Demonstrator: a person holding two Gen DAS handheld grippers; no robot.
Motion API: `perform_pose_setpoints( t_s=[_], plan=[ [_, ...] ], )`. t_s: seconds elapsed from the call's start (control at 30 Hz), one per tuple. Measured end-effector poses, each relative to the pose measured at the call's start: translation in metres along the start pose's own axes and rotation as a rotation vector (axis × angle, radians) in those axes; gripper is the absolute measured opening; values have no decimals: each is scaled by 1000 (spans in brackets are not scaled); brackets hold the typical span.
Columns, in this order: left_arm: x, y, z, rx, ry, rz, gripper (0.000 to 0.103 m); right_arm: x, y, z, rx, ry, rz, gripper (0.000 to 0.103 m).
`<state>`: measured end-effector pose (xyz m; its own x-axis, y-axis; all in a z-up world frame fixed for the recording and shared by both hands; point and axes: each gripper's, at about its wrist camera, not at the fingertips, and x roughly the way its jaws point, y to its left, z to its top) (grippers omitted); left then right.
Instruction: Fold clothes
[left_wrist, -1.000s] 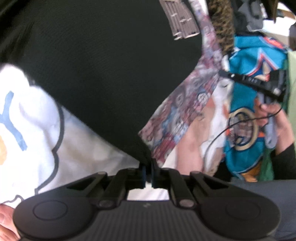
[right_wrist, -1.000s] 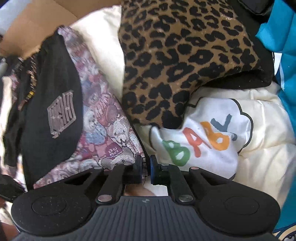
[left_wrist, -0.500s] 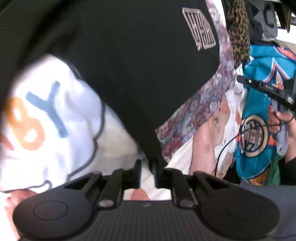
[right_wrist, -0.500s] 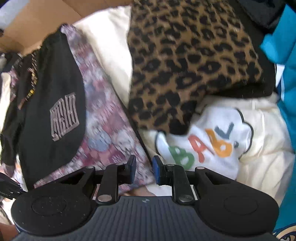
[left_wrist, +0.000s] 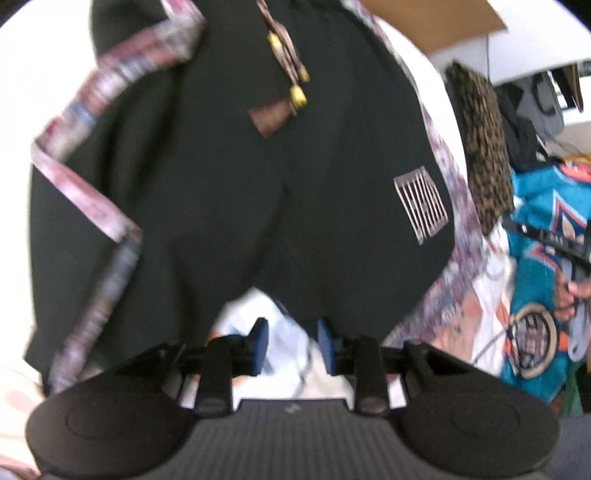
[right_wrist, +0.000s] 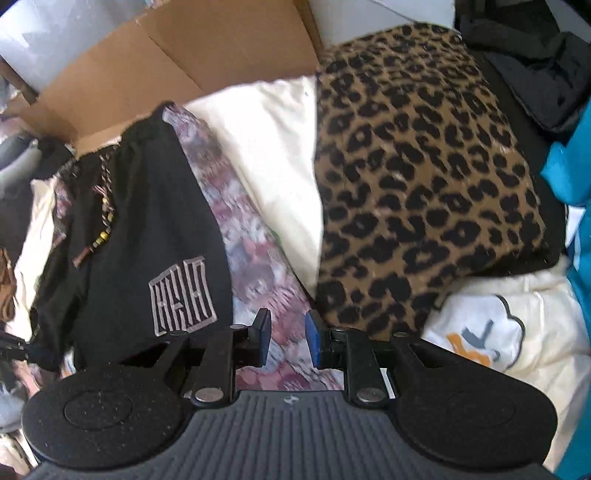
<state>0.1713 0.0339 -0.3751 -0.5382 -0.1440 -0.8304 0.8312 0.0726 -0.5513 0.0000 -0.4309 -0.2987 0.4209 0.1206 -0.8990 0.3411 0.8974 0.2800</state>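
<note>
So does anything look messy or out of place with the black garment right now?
Yes: the black garment with patterned trim lies rumpled, its trim edge flipped in zigzag folds, beaded drawstring strewn across it, atop other clothes rather than flat.

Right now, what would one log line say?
left hand-held gripper: open, empty | right hand-held gripper: open, empty | black shorts: released, lying flat

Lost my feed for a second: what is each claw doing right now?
Left claw: open, holding nothing; jaws have just been opening.
Right claw: open, holding nothing, above the patterned fabric; jaws opened a moment ago.
</note>
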Motion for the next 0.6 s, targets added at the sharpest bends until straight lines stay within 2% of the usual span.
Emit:
perform_pose_setpoints(
  t_s=[0.13, 0.27, 0.53, 0.6],
  plan=[
    [-33, 12, 17, -17, -113, 65, 37, 0, 15, 6, -26, -35, 38, 29],
    [-62, 26, 25, -78, -207, 84, 39, -2, 29, 11, -34, -106, 82, 30],
    [-78, 60, 36, -193, -227, 191, 39, 9, 57, 17, -33, -113, 150, 30],
    [-74, 69, 37, -238, -229, 192, 39, 14, 67, 15, -44, -100, 182, 31]
  ],
)
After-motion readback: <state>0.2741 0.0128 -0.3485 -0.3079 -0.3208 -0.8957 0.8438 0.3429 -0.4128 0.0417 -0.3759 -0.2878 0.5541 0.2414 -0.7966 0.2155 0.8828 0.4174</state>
